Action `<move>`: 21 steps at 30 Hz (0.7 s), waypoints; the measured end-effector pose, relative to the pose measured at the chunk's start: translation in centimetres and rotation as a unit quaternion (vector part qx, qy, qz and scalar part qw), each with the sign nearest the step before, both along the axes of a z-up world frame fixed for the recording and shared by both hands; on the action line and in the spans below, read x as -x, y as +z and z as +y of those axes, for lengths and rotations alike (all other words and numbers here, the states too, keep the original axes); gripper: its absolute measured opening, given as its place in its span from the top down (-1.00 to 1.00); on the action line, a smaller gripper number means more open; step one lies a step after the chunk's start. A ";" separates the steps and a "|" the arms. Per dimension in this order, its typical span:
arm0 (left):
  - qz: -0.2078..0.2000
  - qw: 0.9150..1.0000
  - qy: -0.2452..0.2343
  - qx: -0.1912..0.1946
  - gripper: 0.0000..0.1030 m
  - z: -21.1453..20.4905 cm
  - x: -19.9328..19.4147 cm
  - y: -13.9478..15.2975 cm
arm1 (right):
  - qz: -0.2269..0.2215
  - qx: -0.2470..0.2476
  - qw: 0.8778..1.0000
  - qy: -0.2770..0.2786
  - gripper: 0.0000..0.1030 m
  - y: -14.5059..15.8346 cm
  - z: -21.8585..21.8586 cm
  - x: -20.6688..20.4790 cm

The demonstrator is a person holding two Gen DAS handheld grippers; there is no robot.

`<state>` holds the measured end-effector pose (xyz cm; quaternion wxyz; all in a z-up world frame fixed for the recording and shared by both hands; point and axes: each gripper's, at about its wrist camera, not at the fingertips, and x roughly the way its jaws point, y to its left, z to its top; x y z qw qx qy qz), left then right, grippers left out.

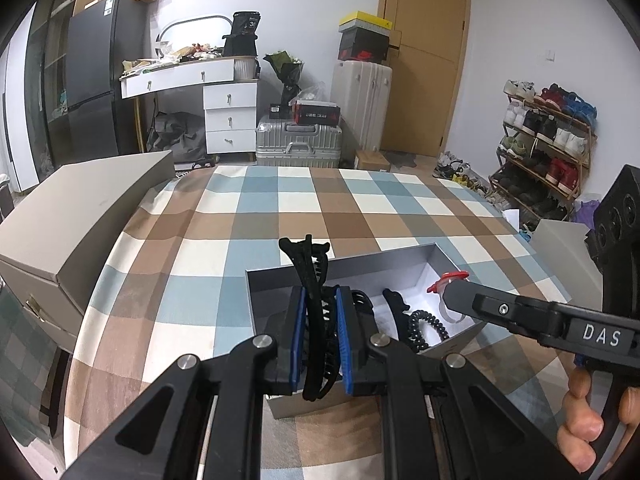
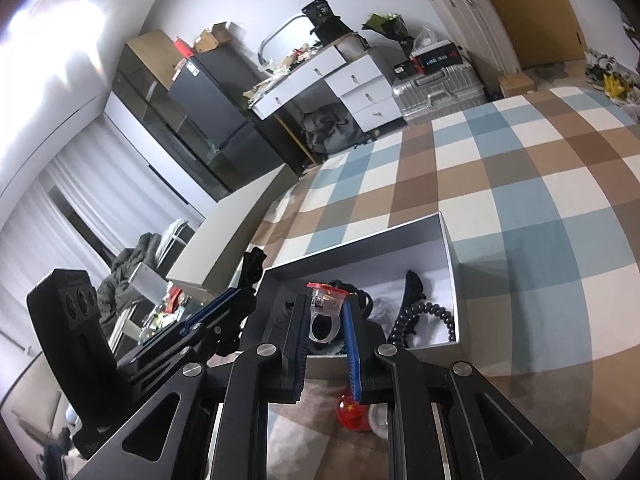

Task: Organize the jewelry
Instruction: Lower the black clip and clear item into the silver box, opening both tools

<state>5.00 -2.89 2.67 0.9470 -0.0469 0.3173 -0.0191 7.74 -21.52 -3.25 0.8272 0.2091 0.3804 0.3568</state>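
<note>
An open grey box (image 1: pixel 340 268) with a white lining sits on the checked tablecloth; it also shows in the right wrist view (image 2: pixel 448 240). My left gripper (image 1: pixel 320 300) is shut on a black claw hair clip (image 1: pixel 310 272), held over the box's left part. My right gripper (image 2: pixel 326 308) is shut on a clear plastic ring with a red top (image 2: pixel 326 304), held over the box; the ring shows in the left wrist view (image 1: pixel 446 282). Inside the box lie a black spiral hair tie (image 1: pixel 426 326) and another black hair clip (image 1: pixel 394 300).
The grey box lid (image 1: pixel 80 220) lies at the table's left edge. A red ball-shaped object (image 2: pixel 352 414) lies on the cloth in front of the box, under my right gripper. Beyond the table stand suitcases (image 1: pixel 298 140), a dresser and a shoe rack (image 1: pixel 548 140).
</note>
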 end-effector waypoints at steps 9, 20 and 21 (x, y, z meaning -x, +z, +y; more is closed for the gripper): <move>0.016 1.000 0.002 0.010 0.80 0.1 -0.7 -0.7 | 0.011 0.016 1.000 -0.011 0.69 -0.3 0.4 -0.6; 0.026 0.999 -0.012 0.025 0.79 -0.3 -0.9 -0.8 | 0.005 0.010 0.999 -0.035 0.41 0.6 -1.4 -0.2; 0.028 0.999 -0.011 0.021 0.74 -0.4 -1.0 -0.8 | 0.001 0.011 0.999 -0.035 0.33 0.8 -1.5 -0.1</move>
